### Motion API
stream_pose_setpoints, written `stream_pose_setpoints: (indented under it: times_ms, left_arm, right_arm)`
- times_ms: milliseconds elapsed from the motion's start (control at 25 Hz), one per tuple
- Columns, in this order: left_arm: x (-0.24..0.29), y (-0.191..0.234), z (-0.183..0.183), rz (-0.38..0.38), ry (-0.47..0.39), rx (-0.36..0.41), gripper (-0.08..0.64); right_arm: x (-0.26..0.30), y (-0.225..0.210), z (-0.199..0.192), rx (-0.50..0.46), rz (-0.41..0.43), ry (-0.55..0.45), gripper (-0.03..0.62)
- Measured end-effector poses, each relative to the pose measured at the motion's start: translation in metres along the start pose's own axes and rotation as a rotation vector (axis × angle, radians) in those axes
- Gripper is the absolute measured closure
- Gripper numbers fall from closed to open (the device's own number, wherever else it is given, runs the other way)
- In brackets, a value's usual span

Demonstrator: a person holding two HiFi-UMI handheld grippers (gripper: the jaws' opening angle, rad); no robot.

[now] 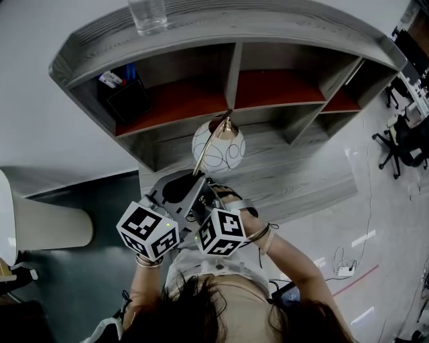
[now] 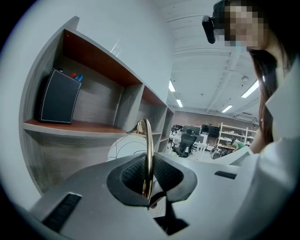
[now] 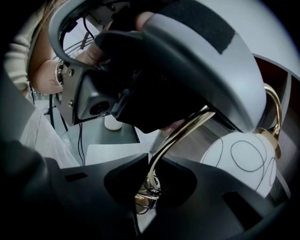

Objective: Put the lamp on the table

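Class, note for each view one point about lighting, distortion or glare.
Head view: the fisheye bows the shelf unit into an arc; the lamp is evenly lit. Left gripper view: black vignette corners, ceiling strip lights glare, the lamp's brass stem glints in the left tongs. Right gripper view: darkest; the right tongs are near black, the lamp's globe bright.

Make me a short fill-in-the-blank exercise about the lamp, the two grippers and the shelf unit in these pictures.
1. The lamp's round shade is ____ with thin black loops drawn on it.
2. The left gripper and the right gripper are shut on its gold stem, so the number of grippers holding it is ____.
3. The clear glass stands on the ____ of the shelf unit.

Missing words: white; two; top.
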State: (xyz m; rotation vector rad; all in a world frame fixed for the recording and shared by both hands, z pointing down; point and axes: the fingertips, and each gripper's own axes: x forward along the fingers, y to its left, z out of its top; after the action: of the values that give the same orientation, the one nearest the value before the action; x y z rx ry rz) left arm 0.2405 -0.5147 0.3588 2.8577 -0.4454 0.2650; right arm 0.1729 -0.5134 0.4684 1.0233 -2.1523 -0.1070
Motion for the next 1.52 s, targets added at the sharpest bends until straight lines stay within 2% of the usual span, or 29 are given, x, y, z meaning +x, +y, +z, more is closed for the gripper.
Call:
stream_pose_setpoints:
  times_ms: [680, 1520]
  left_arm:
    - [-0.02, -0.001, -0.009, 0.022, -0.009, 0.001, 0.523]
    - [-0.045, 0.002, -0.024, 0.118, 0.014, -0.023, 0.523]
  right_arm:
    - [0.004, 0.015, 0.004, -0.004, 0.009, -0.018, 0.54]
    - [0.011, 0.036, 0.007, 0.028, 0.052, -0.043, 0.54]
